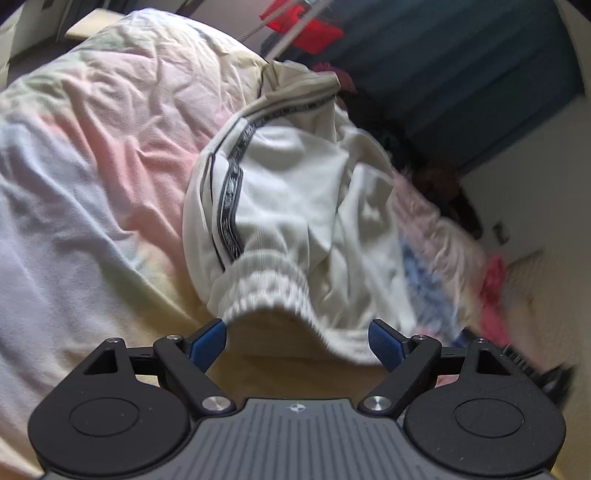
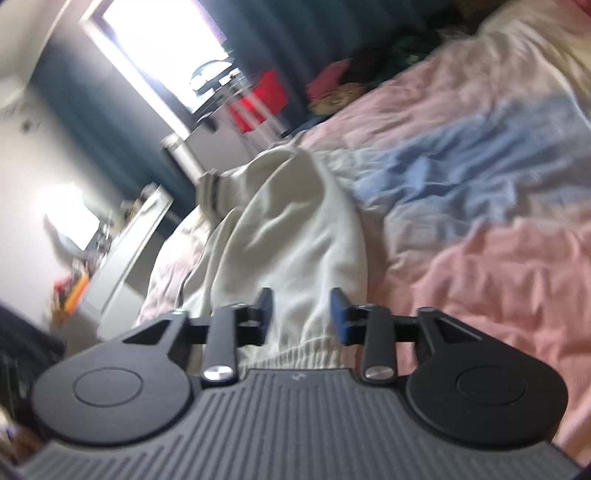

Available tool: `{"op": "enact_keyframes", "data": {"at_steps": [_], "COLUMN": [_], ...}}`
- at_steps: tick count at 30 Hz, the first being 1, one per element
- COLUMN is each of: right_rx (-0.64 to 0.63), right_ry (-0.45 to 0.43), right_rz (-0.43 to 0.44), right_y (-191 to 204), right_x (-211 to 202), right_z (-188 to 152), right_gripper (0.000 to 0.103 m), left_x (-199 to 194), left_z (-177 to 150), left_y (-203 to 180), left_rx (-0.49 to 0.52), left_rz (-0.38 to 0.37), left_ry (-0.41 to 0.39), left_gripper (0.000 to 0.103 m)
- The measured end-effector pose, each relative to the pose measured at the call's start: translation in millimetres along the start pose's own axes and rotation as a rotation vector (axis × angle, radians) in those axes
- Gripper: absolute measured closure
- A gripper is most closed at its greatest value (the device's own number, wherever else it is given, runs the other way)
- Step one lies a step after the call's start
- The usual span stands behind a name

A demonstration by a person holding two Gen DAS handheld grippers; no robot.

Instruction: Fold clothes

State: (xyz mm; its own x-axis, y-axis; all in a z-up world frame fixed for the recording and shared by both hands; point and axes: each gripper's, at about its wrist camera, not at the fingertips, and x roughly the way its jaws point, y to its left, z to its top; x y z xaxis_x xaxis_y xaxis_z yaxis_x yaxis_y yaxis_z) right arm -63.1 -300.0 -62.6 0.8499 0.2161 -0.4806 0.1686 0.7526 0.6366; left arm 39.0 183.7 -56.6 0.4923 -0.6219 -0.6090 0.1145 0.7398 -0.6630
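Cream sweatpants with a black logo stripe down the side lie crumpled on a pastel duvet. In the left wrist view one ribbed ankle cuff lies just ahead of my left gripper, which is wide open with nothing between its blue pads. In the right wrist view the same cream pants stretch away from my right gripper. Its fingers stand partly apart, over the cloth just above an elastic cuff. The cloth spreads wider than the gap and does not look pinched.
The bed's duvet has pink, blue and pale yellow patches. Dark blue curtains and red cloth on a rack are beyond the bed. A bright window and a white shelf stand to the left in the right wrist view.
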Motion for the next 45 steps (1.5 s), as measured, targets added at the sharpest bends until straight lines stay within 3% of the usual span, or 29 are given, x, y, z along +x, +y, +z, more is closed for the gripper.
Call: {"op": "enact_keyframes", "data": {"at_steps": [2, 3, 8, 13, 15, 17, 19, 23, 24, 27, 34, 40, 45], "right_rx": [0.05, 0.075, 0.172, 0.24, 0.248, 0.233, 0.215, 0.153, 0.142, 0.155, 0.277, 0.149, 0.191], "right_ry": [0.027, 0.04, 0.096, 0.129, 0.143, 0.161, 0.173, 0.165, 0.156, 0.167, 0.227, 0.259, 0.3], "right_rz": [-0.018, -0.027, -0.071, -0.037, -0.027, -0.021, -0.024, -0.034, -0.032, 0.022, 0.193, 0.363, 0.497], "right_y": [-7, -10, -27, -37, -39, -37, -35, -31, -29, -25, -3, 97, 184], "right_x": [10, 16, 39, 54, 61, 70, 80, 90, 90, 91, 81, 83, 138], "right_z": [-2, -4, -9, -13, -16, -17, -18, -19, -20, -27, -50, -91, -131], "right_gripper": [0.024, 0.022, 0.021, 0.02, 0.02, 0.02, 0.021, 0.021, 0.023, 0.03, 0.075, 0.08, 0.08], "left_x": [-3, 1, 31, 61, 73, 83, 80, 67, 60, 38, -5, -41, -62], "left_z": [7, 9, 16, 22, 25, 23, 24, 24, 22, 24, 87, 145, 233], "left_y": [11, 14, 22, 31, 34, 30, 30, 31, 30, 26, 13, 4, 19], "left_rx": [-0.068, -0.076, -0.051, -0.026, -0.017, 0.031, 0.028, -0.004, -0.018, -0.046, -0.017, 0.017, 0.082], "left_rz": [-0.035, -0.033, 0.022, 0.076, 0.098, 0.142, 0.152, 0.154, 0.151, 0.158, 0.312, 0.454, 0.628], "left_ry": [-0.039, -0.037, 0.034, 0.104, 0.132, 0.135, 0.118, 0.071, 0.051, -0.013, -0.18, -0.324, -0.424], "left_gripper": [0.017, 0.017, 0.026, 0.03, 0.043, 0.048, 0.052, 0.074, 0.08, 0.084, 0.086, 0.088, 0.089]}}
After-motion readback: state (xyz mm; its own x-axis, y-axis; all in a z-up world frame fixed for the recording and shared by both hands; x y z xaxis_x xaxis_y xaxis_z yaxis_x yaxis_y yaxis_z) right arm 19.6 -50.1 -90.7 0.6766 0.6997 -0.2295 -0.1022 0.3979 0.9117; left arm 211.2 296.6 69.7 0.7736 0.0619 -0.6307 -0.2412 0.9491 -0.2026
